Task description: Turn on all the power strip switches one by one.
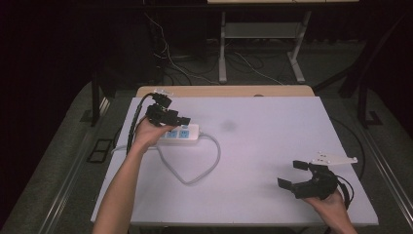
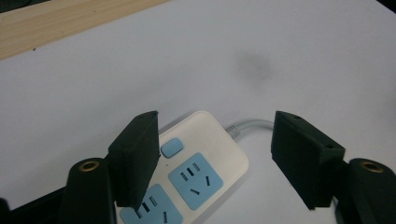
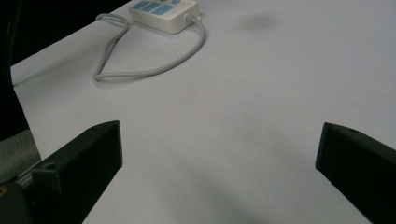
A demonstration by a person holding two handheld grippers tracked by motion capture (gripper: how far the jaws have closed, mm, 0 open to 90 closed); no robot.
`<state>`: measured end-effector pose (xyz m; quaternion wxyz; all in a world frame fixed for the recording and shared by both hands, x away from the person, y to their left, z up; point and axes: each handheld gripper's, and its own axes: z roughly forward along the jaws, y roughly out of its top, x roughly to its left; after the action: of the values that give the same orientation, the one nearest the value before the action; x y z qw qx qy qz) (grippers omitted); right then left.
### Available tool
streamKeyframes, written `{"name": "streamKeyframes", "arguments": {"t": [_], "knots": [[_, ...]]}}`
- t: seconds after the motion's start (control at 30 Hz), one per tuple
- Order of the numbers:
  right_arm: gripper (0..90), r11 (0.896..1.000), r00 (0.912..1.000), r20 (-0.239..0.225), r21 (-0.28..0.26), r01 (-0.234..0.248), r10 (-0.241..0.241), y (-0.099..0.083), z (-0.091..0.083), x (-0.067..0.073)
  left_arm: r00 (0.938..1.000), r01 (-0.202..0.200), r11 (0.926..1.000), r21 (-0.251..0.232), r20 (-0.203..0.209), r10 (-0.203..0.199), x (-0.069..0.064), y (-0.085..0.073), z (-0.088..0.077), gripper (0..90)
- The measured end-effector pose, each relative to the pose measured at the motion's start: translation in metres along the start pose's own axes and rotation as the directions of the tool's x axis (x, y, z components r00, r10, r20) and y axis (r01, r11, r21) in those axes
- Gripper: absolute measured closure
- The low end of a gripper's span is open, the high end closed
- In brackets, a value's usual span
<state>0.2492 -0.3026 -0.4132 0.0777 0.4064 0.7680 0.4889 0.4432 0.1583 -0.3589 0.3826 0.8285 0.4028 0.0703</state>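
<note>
Both tongs were black: left tongs (image 1: 182,120) with blocky rectangular pads (image 2: 135,158) and brass screw inserts; right tongs (image 1: 292,173) carried a pale three-cornered plate (image 1: 335,159). Black cables trailed. Forearms bare.

The power strip (image 2: 196,172) is cut off below and partly hidden by one jaw.

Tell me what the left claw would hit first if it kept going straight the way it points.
Most likely the white power strip: it lies between the open jaws of the left claw, just ahead, with one jaw over its sockets. Depth is hard to judge.
</note>
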Motion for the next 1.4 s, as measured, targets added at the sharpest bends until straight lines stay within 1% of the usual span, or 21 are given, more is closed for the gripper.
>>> {"name": "streamKeyframes", "arguments": {"t": [0.07,0.3,0.5,0.67,0.83,0.9,1.0,1.17,1.23,1.4], "knots": [[0.4,1.0,1.0,0.0,0.001,-0.001,0.001,0.0,0.0,0.0,1.0,-0.005,1.0,0.004,-0.007,0.005,0.001,0.0,0.003,33.3],[0.5,1.0,1.0,0.0,0.002,-0.001,0.001,0.0,0.0,0.0,0.9997,0.016,0.9998,0.011,-0.021,-0.016,0.007,-0.002,0.012,42.3],[0.5,1.0,1.0,-0.001,0.002,-0.001,0.001,0.0,0.0,-0.001,0.9992,0.036,0.9991,0.02,-0.018,-0.036,0.009,-0.004,0.02,51.6],[0.5,1.0,1.0,0.0,0.003,0.0,0.0,0.0,0.0,-0.001,0.9981,0.06,0.9979,0.024,-0.011,-0.06,0.011,-0.005,0.026,62.9],[0.5,1.0,1.0,-0.001,0.003,0.0,0.0,0.0,0.0,-0.001,0.9971,0.073,0.9968,0.033,-0.023,-0.073,0.013,-0.006,0.031,73.8],[0.5,1.0,1.0,-0.001,0.003,0.001,-0.001,0.0,0.0,-0.001,0.9965,0.08,0.9964,0.029,-0.027,-0.079,0.014,-0.006,0.033,74.9],[0.5,1.0,1.0,0.0,0.002,0.001,-0.001,0.0,0.0,-0.001,0.9955,0.091,0.9953,0.032,-0.028,-0.09,0.015,-0.007,0.036,79.0],[0.5,1.0,1.0,0.001,0.001,0.002,-0.002,0.0,0.0,-0.001,0.9954,0.092,0.9949,0.039,-0.031,-0.091,0.017,-0.008,0.04,84.9],[0.5,1.0,1.0,0.0,0.0,0.003,-0.003,0.0,0.0,-0.002,0.9948,0.095,0.9946,0.042,-0.041,-0.094,0.017,-0.009,0.042,87.2],[0.5,1.0,1.0,0.0,0.001,0.004,-0.004,0.0,0.0,-0.002,0.9936,0.107,0.9933,0.045,-0.043,-0.105,0.019,-0.012,0.045,89.1]]}}
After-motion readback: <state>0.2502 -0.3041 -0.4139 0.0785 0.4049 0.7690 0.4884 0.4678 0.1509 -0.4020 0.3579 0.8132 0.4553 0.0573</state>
